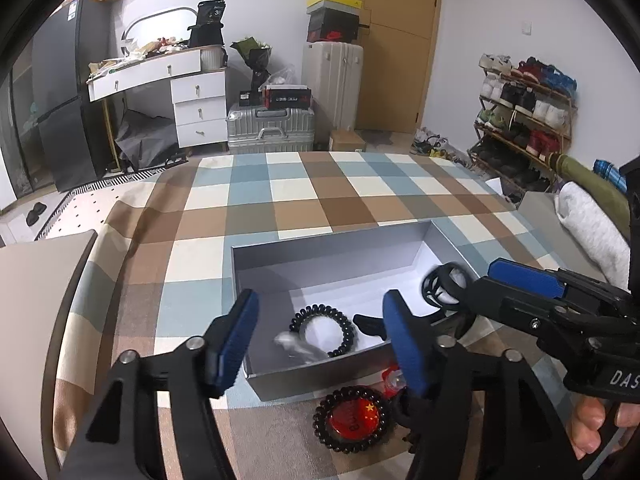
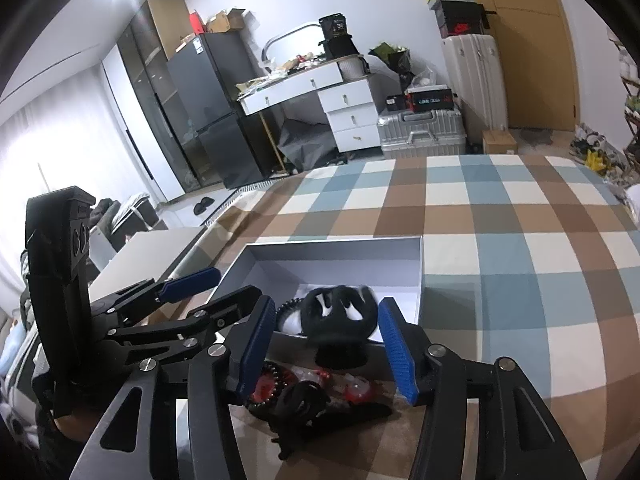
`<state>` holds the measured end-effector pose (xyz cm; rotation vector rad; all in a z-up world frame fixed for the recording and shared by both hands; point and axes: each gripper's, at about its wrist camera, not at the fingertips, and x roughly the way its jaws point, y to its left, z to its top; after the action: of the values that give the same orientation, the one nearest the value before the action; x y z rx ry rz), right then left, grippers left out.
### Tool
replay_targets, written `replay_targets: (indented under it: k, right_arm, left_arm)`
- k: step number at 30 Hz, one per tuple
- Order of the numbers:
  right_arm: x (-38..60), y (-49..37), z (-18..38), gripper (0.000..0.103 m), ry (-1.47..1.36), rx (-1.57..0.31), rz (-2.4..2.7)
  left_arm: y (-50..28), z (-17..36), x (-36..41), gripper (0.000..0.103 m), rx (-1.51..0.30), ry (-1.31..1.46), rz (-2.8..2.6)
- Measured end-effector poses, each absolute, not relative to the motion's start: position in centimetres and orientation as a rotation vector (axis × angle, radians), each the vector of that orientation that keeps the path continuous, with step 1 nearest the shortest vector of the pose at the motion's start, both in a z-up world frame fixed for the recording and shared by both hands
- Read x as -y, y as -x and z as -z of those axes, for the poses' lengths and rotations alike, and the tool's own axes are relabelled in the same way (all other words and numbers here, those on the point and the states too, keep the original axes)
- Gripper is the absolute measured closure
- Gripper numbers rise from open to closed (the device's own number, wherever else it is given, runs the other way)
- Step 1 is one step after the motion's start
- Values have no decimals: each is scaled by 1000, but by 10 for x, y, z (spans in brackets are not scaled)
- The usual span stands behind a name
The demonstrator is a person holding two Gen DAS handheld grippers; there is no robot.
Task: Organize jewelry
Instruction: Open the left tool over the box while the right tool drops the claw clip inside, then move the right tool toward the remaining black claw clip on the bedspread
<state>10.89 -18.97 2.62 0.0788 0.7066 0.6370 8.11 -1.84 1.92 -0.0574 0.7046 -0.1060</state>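
While both grippers' fingers (image 1: 400,340) are spread, a black claw clip (image 2: 340,312) hangs blurred over the grey box (image 2: 336,248).

The far half of the checked tablecloth (image 1: 320,188) lies bare, giving open passage beyond the grey box (image 1: 340,248). Inside the box the far end is free floor; the near end is taken by a black coil hair tie (image 1: 324,330), a blurred pale item and a black clip (image 2: 340,312). The strip between the box's near wall and the table's near edge is crowded by a bead bracelet (image 1: 352,420) around a red badge, and red clips. A folded grey cloth (image 1: 592,224) blocks the right edge.
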Motion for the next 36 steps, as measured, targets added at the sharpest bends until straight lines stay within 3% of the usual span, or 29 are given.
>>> replay_targets:
  k: [2,7,11,14,18,36]
  right_arm:
    - [192,-107,-28,50,-77,-697,-632]
    - [200,-107,-27,46,-88,-697,-615]
    - [203,-104,-27,33,-77,-691,-616]
    - [206,-101,-26,21,-72,-698,-631]
    - [210,-97,-23,4,-76,-706,-631]
    - [213,-90,-4,4,-19,-778,-620]
  left_arm:
    - [-80,-21,18,30,-701,55,98]
    - [-75,-22,18,21,-698,41,81]
    - [-69,-21,15,17,-695,38,63]
    - [-64,-18,10,1,-689,55,53]
    - [-55,-15,7,1,-679,67,51]
    - [-46,-7,4,1,-702,31,36]
